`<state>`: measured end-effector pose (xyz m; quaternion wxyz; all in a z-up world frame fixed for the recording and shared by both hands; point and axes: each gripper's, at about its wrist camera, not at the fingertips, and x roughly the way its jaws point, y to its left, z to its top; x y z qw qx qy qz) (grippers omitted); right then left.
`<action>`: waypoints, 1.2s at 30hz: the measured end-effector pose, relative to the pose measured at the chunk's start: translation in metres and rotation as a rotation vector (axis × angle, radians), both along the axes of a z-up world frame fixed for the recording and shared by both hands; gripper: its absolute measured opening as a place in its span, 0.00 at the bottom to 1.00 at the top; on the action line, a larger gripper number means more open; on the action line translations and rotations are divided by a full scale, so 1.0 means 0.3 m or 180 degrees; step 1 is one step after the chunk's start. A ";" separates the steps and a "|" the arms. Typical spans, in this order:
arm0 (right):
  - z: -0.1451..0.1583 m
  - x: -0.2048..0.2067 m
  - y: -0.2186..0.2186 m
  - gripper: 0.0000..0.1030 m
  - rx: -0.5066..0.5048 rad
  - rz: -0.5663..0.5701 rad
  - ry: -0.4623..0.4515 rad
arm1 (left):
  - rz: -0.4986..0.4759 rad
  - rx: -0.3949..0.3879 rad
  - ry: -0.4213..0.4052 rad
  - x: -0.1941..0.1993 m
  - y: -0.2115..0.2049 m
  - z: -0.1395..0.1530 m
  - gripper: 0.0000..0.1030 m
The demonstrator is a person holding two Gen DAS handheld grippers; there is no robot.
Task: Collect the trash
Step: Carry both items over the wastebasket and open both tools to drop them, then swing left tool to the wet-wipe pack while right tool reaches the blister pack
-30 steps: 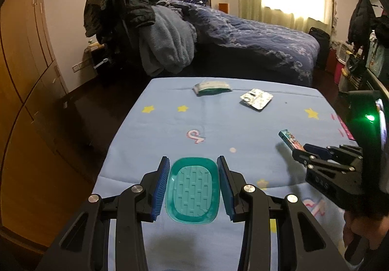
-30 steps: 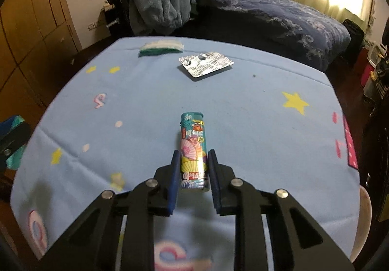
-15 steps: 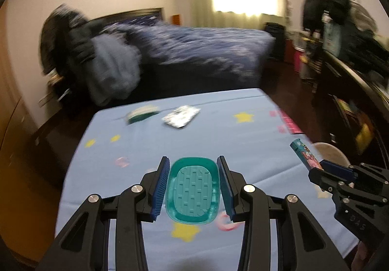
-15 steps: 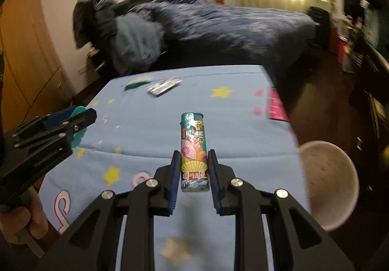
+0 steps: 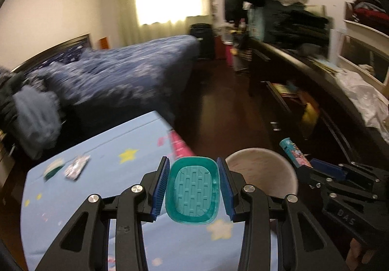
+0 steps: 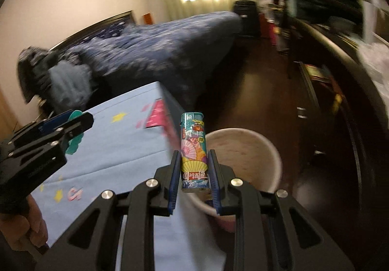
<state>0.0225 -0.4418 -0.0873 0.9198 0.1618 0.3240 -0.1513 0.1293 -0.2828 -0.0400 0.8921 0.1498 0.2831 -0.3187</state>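
My left gripper (image 5: 193,188) is shut on a teal oval soap-dish lid (image 5: 193,189), held above the right edge of the blue star-print table (image 5: 102,161). My right gripper (image 6: 193,175) is shut on a colourful printed lighter (image 6: 194,153), which stands upright between the pads over the rim of a round white waste bin (image 6: 255,149). The bin (image 5: 262,171) sits on the dark floor just right of the table. A foil blister pack (image 5: 77,166) and a white-and-green packet (image 5: 53,167) lie on the table's far left.
A bed with a dark blue quilt (image 5: 121,76) stands behind the table. A long dark dresser (image 5: 304,81) piled with clothes runs along the right wall, with an open drawer (image 5: 287,96). Dark floor (image 5: 226,105) lies between bed and dresser.
Both grippers swung right from over the table's middle to its right edge, rolling as they went. The waste bin came into view below them. Both grips stayed the same.
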 end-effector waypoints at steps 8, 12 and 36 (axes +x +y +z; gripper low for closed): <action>-0.078 0.040 -0.156 0.23 0.0038 -0.0270 0.0173 | -0.0306 -0.0054 0.0168 0.042 -0.241 -0.035 0.39; -0.146 0.101 -0.195 0.24 0.0044 -0.0311 0.0289 | -0.0323 -0.0002 0.0271 0.093 -0.341 -0.089 0.39; -0.033 0.260 0.138 0.66 -0.0029 0.0500 0.0109 | 0.0841 0.0169 0.0211 0.339 0.192 -0.130 0.95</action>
